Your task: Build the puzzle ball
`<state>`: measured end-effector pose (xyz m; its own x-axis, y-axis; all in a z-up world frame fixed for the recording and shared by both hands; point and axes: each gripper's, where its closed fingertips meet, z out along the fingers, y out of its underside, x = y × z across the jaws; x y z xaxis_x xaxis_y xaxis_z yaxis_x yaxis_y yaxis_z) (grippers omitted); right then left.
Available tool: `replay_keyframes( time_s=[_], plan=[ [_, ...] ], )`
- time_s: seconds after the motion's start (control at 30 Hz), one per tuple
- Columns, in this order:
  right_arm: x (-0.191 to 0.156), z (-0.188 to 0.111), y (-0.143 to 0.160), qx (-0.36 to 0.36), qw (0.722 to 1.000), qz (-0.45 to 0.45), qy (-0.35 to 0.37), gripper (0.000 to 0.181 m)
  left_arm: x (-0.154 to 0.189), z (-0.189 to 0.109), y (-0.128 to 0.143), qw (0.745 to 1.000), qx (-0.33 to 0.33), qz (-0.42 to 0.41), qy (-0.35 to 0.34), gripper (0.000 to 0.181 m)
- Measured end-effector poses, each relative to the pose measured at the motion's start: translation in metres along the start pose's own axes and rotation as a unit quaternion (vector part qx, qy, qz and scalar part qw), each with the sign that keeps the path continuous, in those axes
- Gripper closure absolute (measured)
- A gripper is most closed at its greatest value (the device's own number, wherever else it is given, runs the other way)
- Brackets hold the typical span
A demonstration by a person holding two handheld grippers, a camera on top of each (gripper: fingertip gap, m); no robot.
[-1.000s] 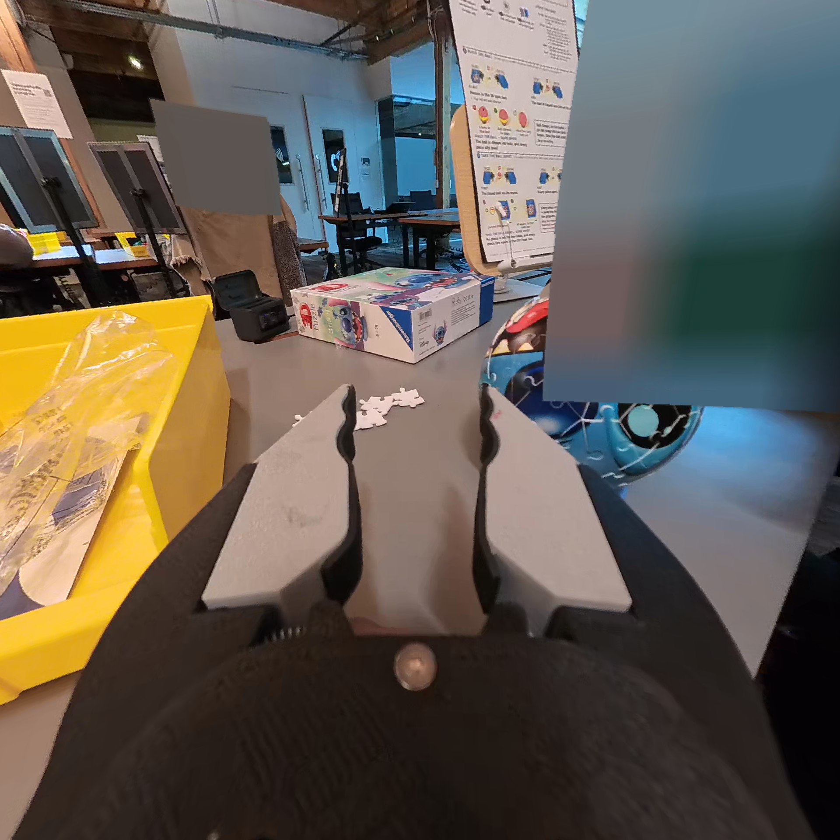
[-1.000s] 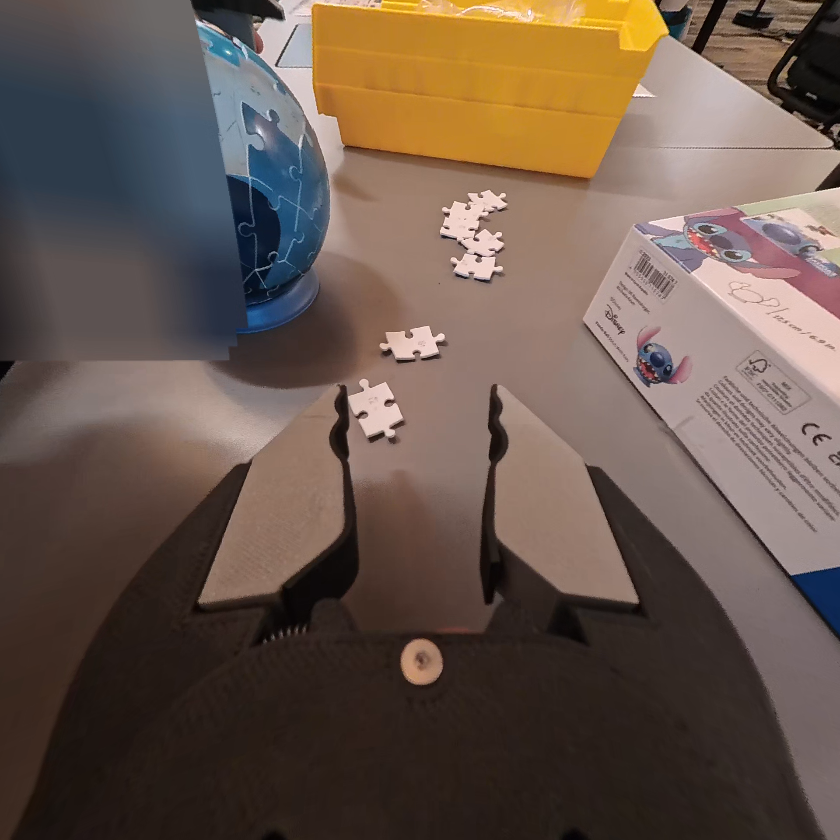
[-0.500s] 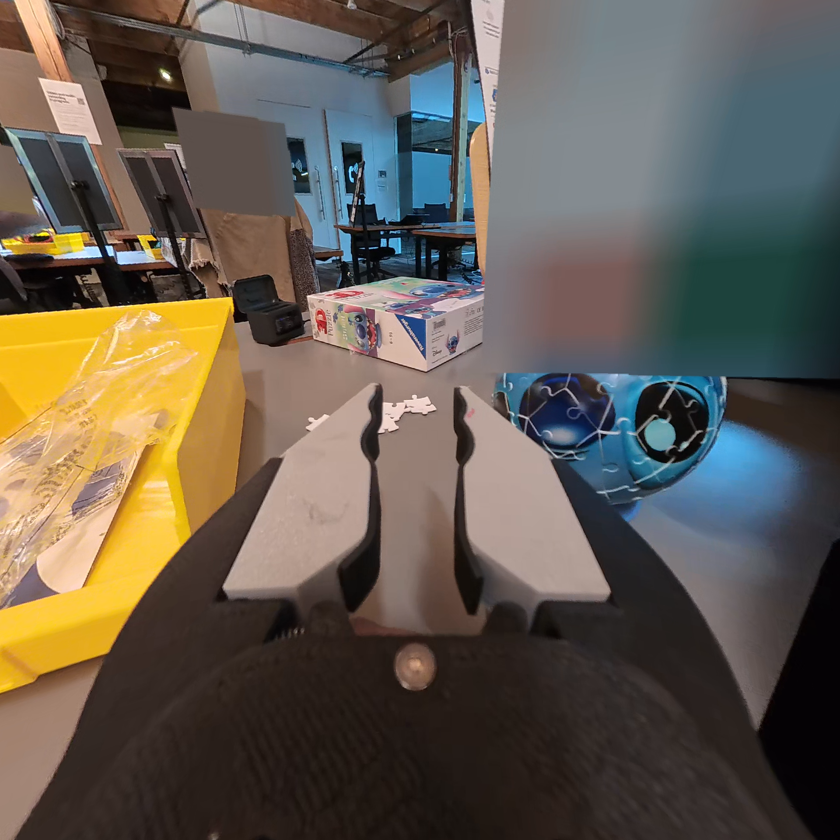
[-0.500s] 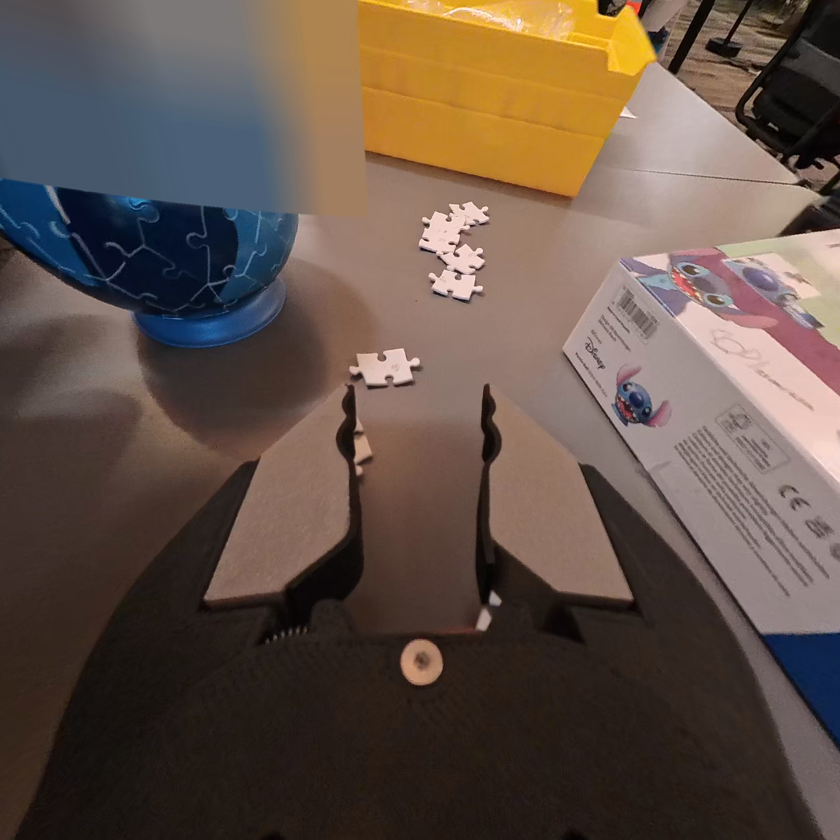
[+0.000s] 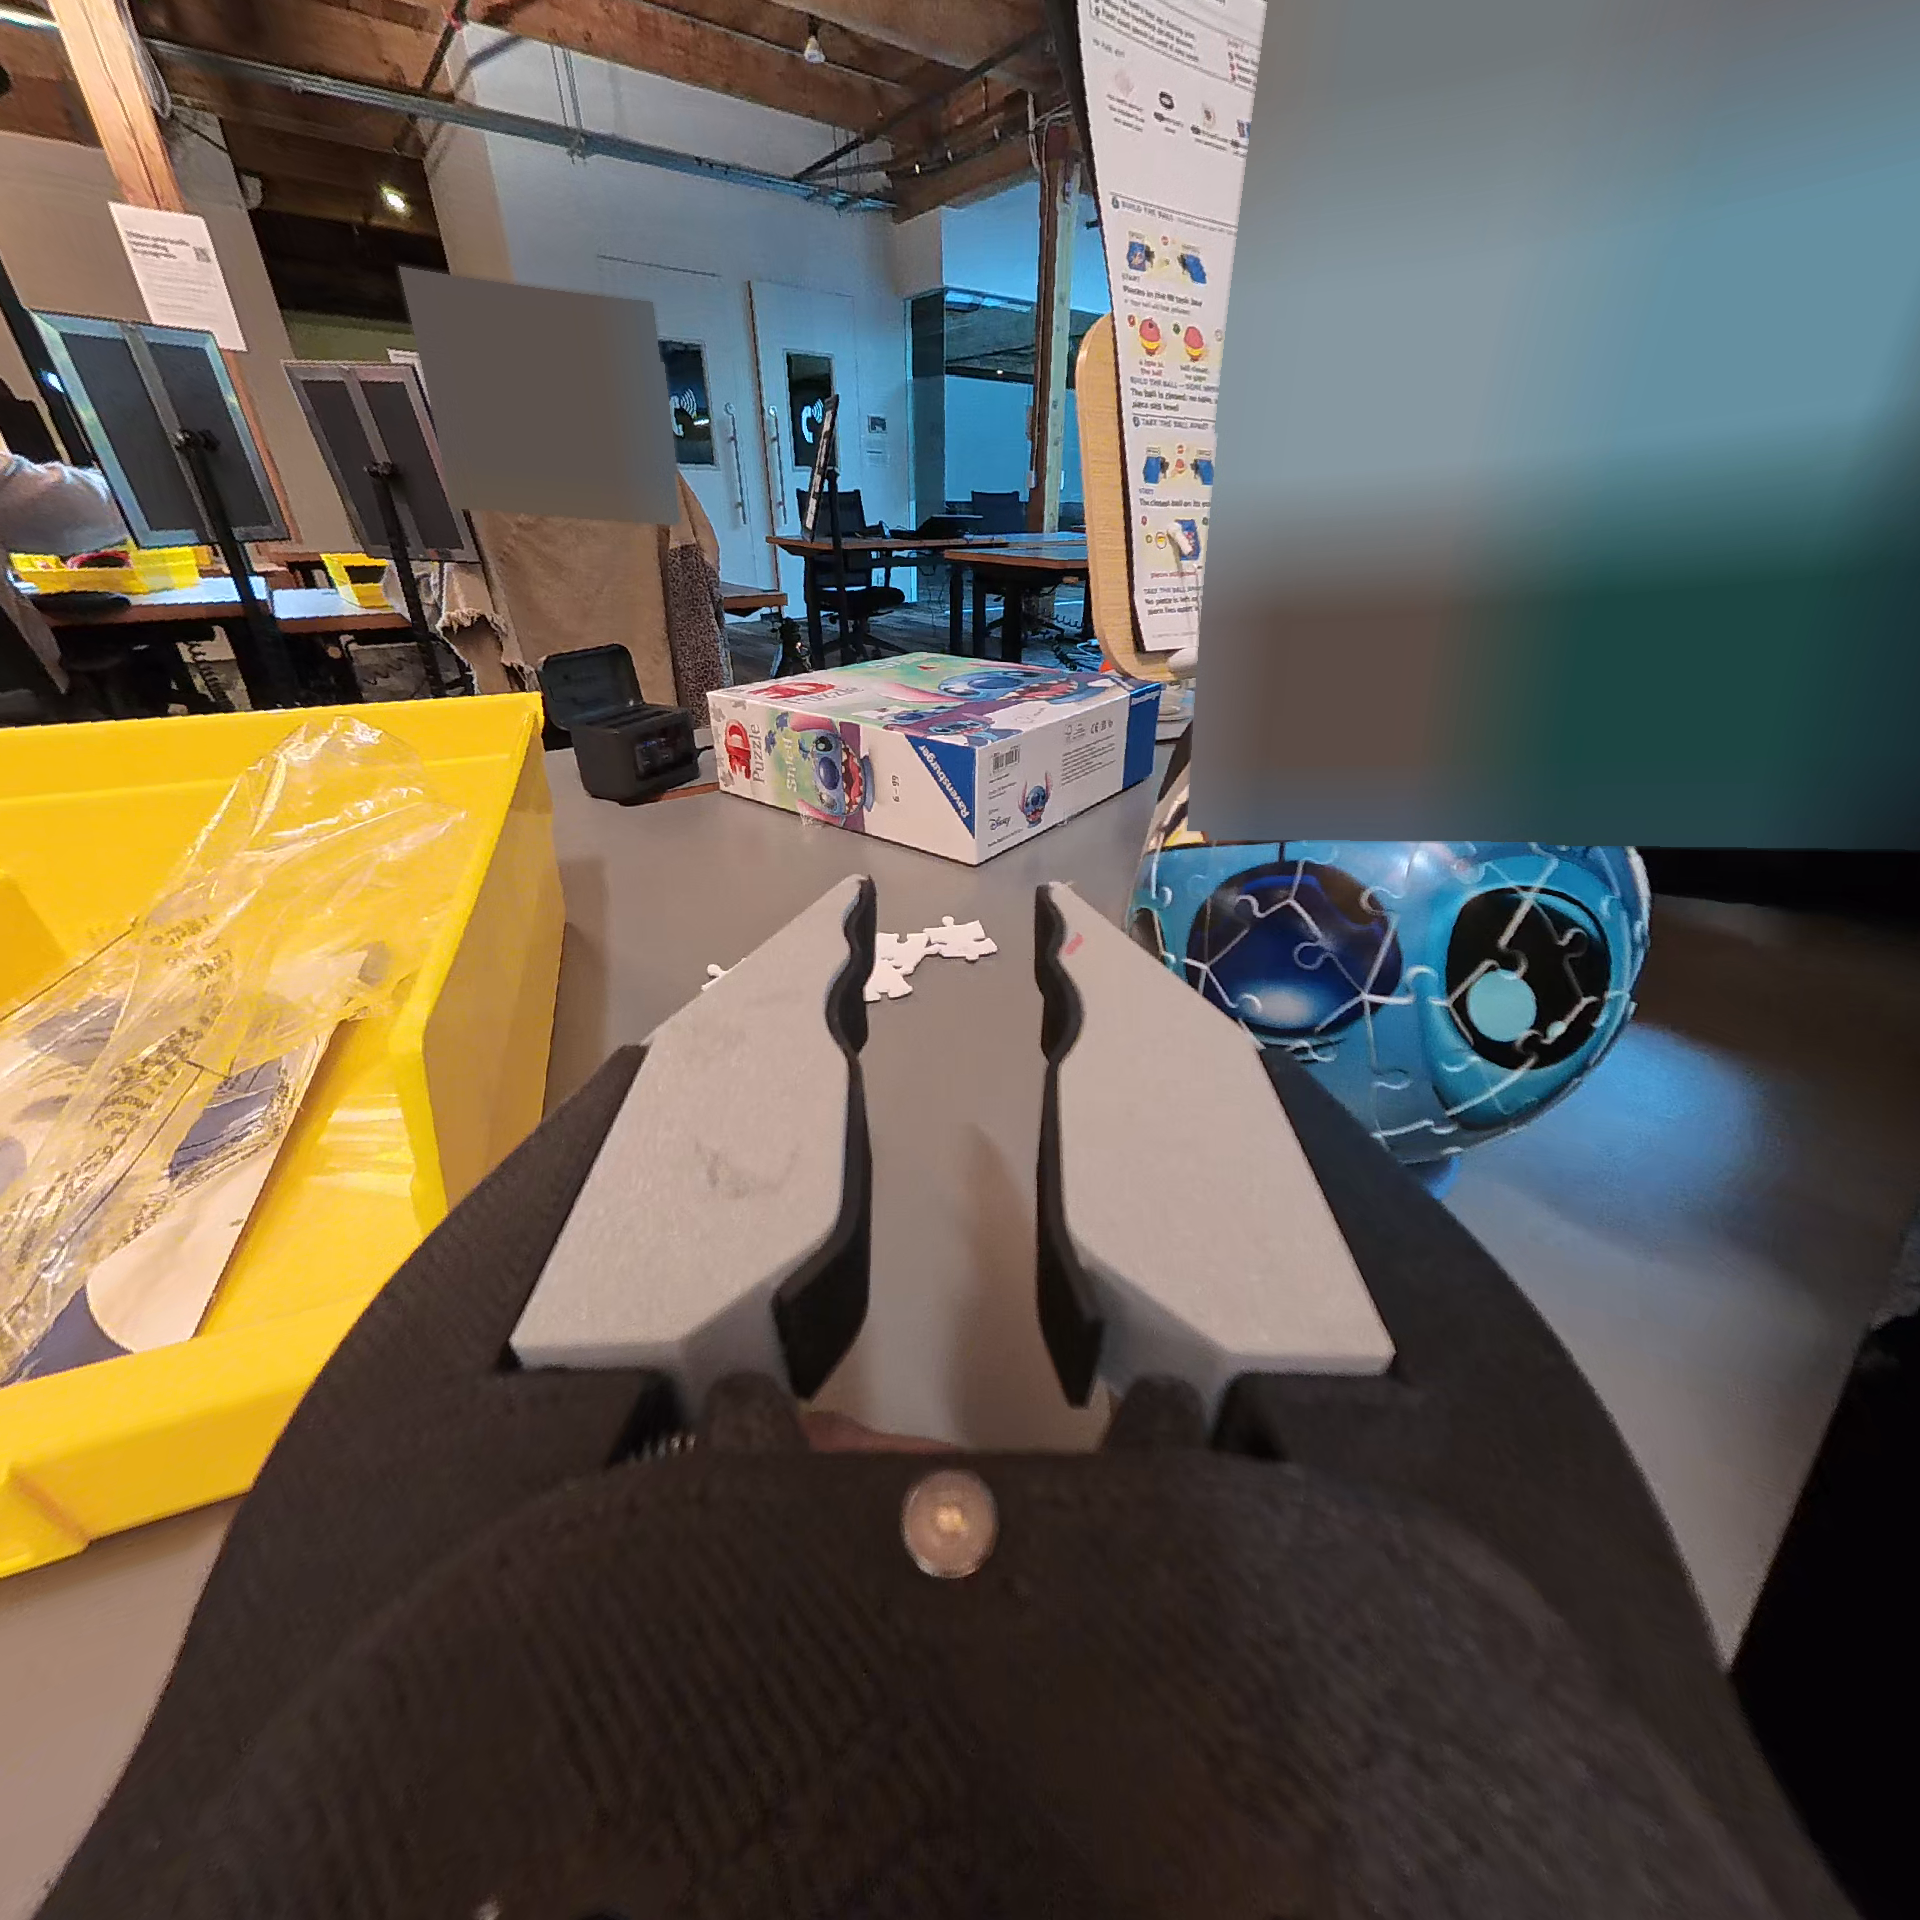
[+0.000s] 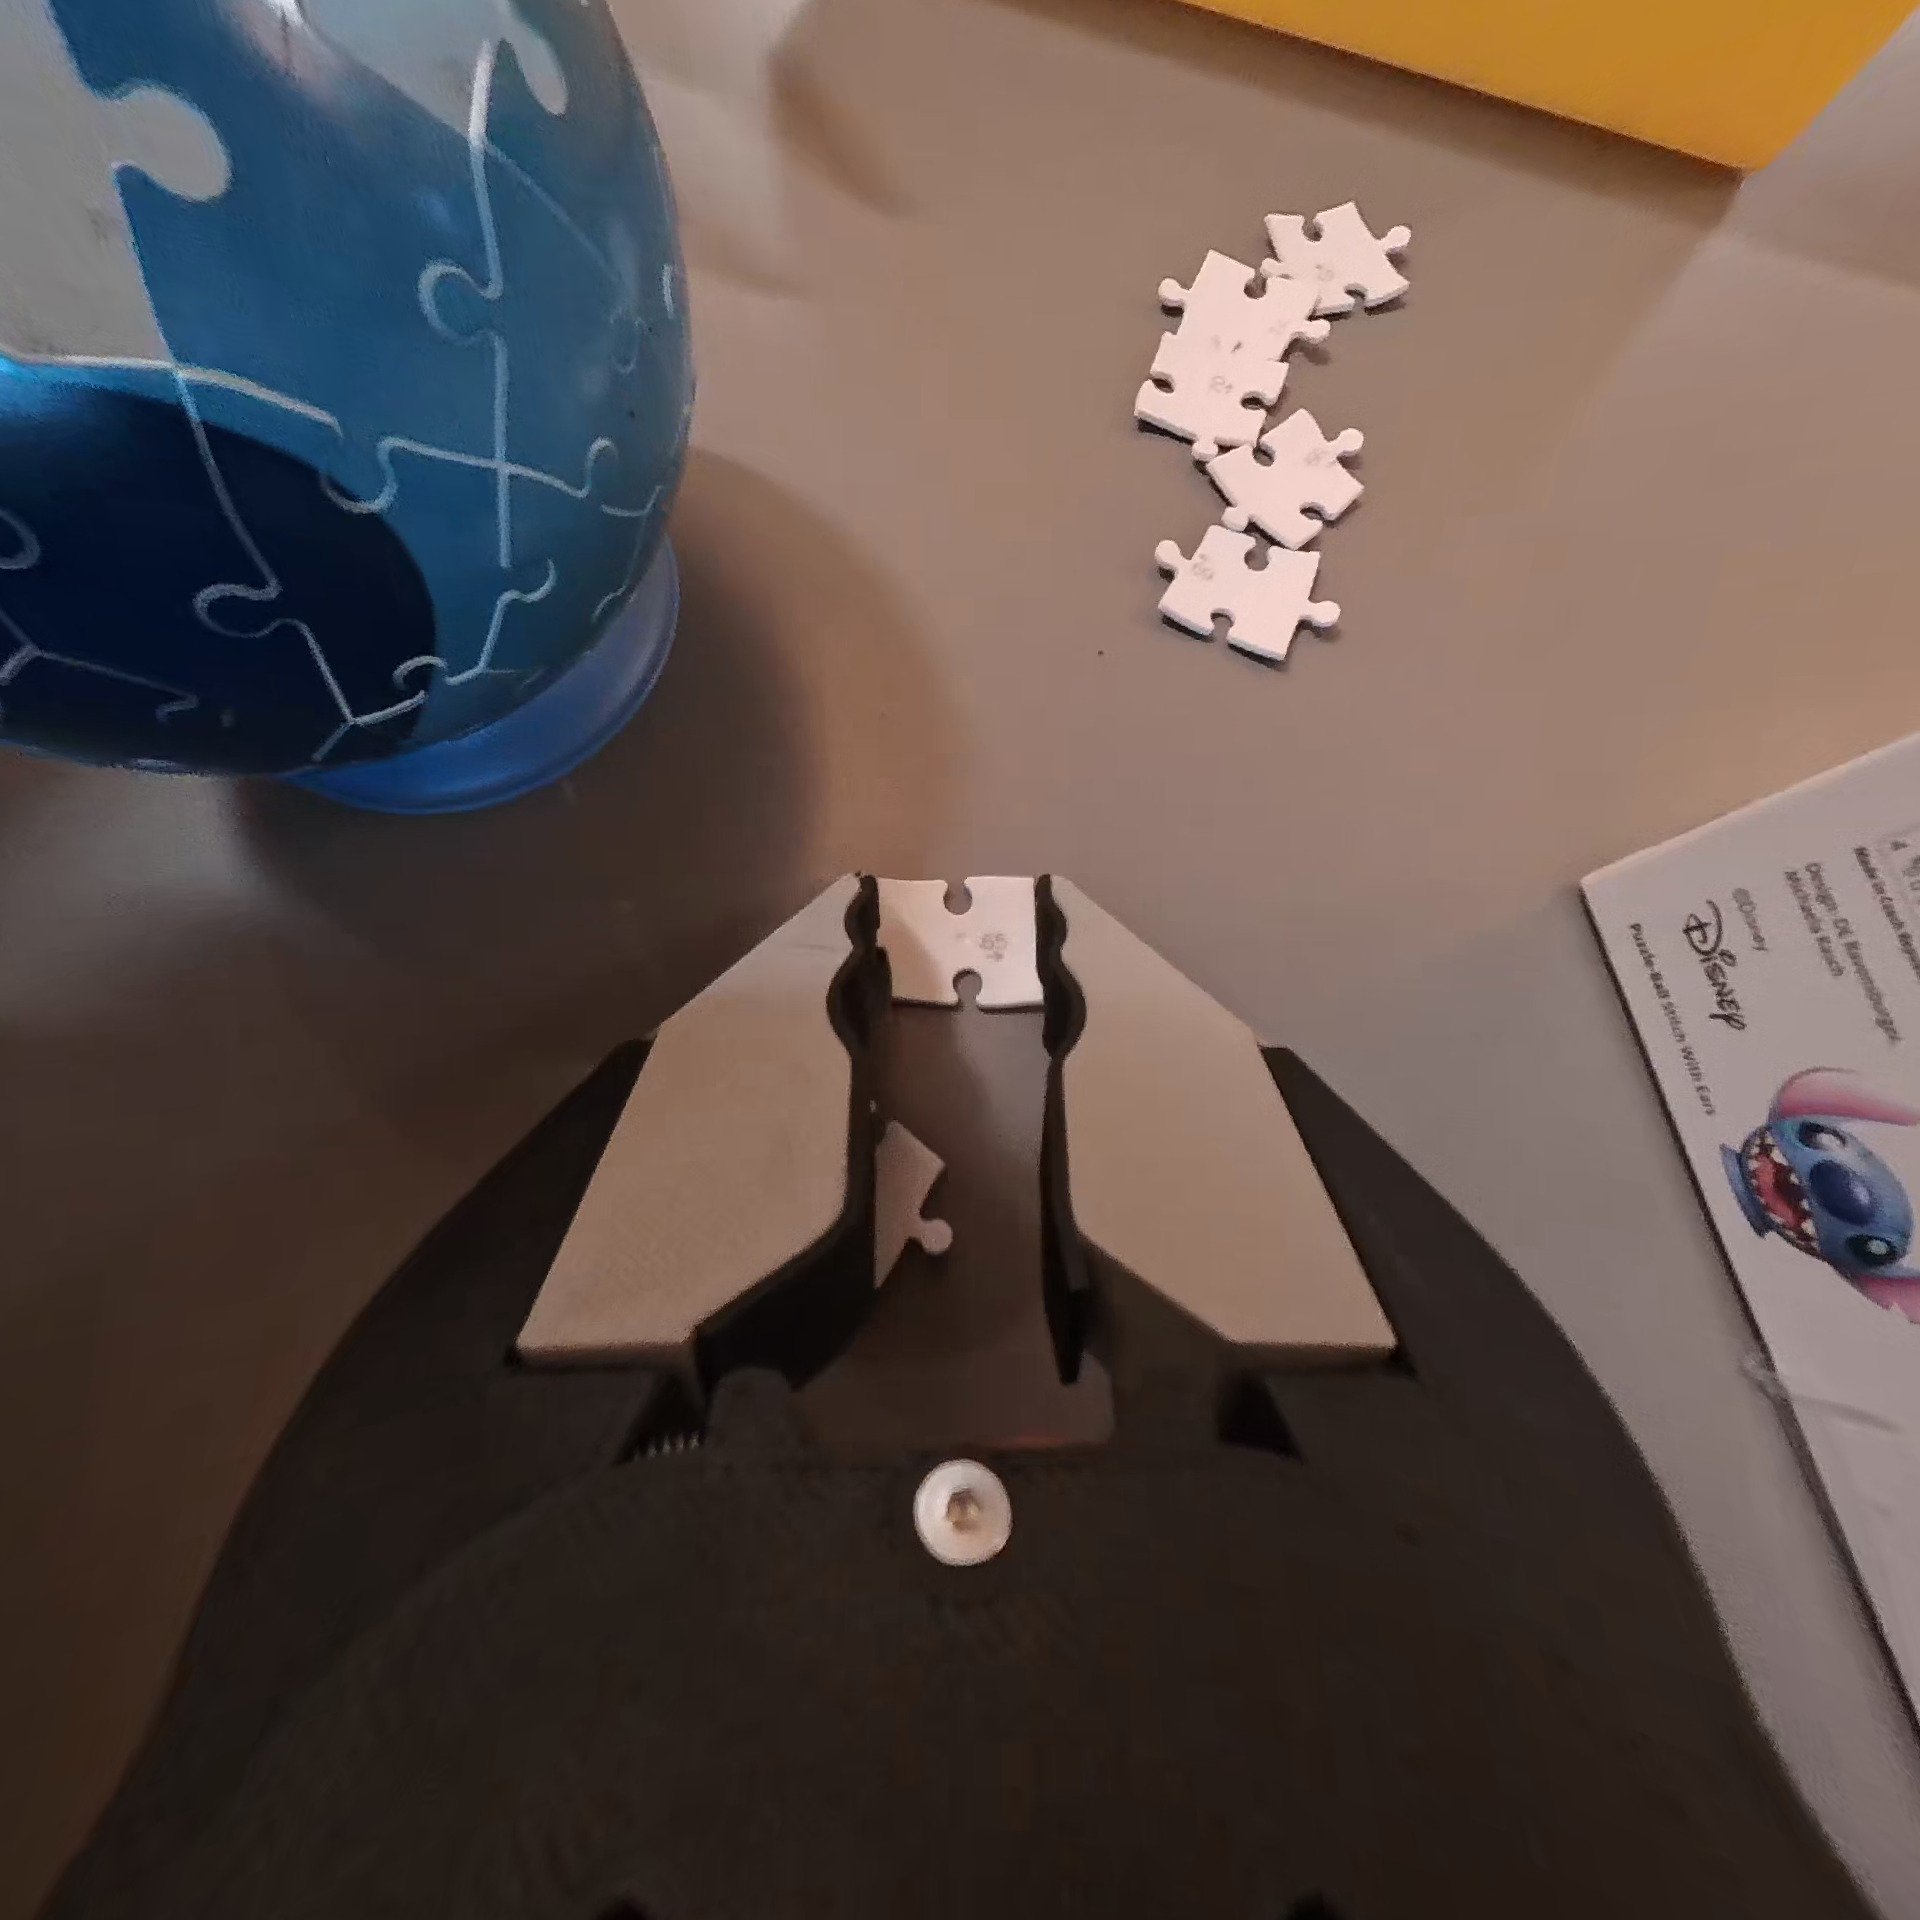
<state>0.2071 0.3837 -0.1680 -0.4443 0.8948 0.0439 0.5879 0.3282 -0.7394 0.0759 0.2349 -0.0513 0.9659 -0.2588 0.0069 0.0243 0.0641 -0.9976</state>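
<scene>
A white puzzle piece point(image 6: 961, 940) is framed between the tips of the right gripper point(image 6: 958, 914), whose fingers stand at its two edges; whether it is truly clamped cannot be told. A second piece point(image 6: 909, 1205) is seen farther back beside the left finger. The left gripper point(image 5: 951, 940) is held apart and empty. The blue puzzle ball point(image 6: 312, 436), seated on its blue stand point(image 6: 499, 758), is placed ahead-left of the right gripper, loose pieces point(image 6: 1262, 436) ahead-right, the puzzle box point(image 6: 1787, 1070) to its right.
</scene>
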Motion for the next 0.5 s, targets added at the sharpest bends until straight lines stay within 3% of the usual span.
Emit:
replay_keyframes(
  time_s=[0.2, 0.37, 0.5],
  plan=[
    [0.017, -0.027, -0.010, 0.035, 0.999, 0.007, 0.039, 0.155, -0.002, -0.001, -0.001, 1.000, 0.003, -0.002, -0.005, 0.153],
    [0.055, -0.111, -0.022, 0.093, 0.986, 0.039, 0.129, 0.154, -0.004, -0.003, -0.003, 1.000, 0.013, -0.003, -0.013, 0.154],
    [0.066, -0.174, -0.004, 0.122, 0.971, 0.082, 0.188, 0.155, -0.006, -0.005, -0.005, 1.000, 0.021, -0.007, -0.016, 0.154]
  ],
)
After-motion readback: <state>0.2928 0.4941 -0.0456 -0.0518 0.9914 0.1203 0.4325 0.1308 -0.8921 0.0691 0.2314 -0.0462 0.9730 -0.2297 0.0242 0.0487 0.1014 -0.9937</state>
